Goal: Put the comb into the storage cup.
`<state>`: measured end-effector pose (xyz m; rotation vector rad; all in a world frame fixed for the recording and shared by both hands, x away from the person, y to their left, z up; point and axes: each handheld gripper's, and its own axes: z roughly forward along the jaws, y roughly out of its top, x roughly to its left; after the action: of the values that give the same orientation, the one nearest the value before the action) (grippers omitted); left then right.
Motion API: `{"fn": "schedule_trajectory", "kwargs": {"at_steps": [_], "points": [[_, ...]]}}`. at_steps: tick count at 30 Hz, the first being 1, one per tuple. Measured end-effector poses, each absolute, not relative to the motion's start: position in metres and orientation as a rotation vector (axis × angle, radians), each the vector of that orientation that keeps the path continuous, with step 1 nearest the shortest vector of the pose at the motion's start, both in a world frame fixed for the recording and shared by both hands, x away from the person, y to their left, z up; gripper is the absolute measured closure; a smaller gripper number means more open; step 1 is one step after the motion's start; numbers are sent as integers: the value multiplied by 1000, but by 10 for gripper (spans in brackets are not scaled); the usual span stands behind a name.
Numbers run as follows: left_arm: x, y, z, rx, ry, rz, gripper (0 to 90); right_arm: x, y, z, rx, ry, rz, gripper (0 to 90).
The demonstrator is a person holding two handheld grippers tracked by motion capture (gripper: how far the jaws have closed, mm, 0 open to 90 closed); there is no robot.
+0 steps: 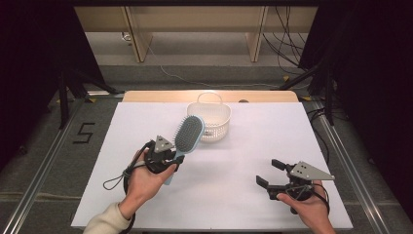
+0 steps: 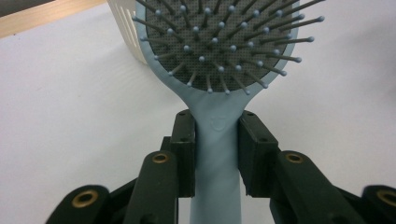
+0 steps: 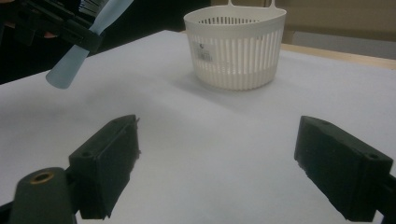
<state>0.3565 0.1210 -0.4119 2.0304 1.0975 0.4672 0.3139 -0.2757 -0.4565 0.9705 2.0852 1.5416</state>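
A light blue hairbrush point(image 1: 187, 134) with a dark grey bristle pad is held up above the white table, its head tilted toward the white slatted basket point(image 1: 210, 120). My left gripper point(image 1: 168, 157) is shut on the brush's handle just below the head; in the left gripper view both pads clamp the hairbrush point(image 2: 218, 135) neck. The hairbrush handle end point(image 3: 70, 63) sticks out below the left gripper point(image 3: 70, 30) in the right gripper view. My right gripper point(image 1: 270, 173) rests near the table's front right, jaws wide apart and empty, its fingers point(image 3: 107, 163) framing bare table, with the basket point(image 3: 236, 46) ahead.
The basket stands upright at the table's point(image 1: 243, 146) far middle, beside the wooden back edge point(image 1: 160, 96). A cable point(image 1: 114, 181) loops from the left gripper on the table's left. Dark stands and floor cables lie beyond the table.
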Motion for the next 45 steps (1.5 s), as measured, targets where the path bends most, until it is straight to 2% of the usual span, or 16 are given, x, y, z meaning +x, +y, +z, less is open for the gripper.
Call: {"fn": "schedule_trajectory", "kwargs": {"at_steps": [18,23,32,45], "points": [[362,121,-407,2003,1075,489,700,314,-276,-456,966,2081,1540,139],[363,119,-408,2036,1039,548,700,314,-276,-456,965,2077,1540,139],[365,118,-409,2057,1011,554,700,314,-276,-456,963,2078,1536,139],[367,120,-404,1980,1026,547,700,314,-277,-456,968,2074,1539,139]]}}
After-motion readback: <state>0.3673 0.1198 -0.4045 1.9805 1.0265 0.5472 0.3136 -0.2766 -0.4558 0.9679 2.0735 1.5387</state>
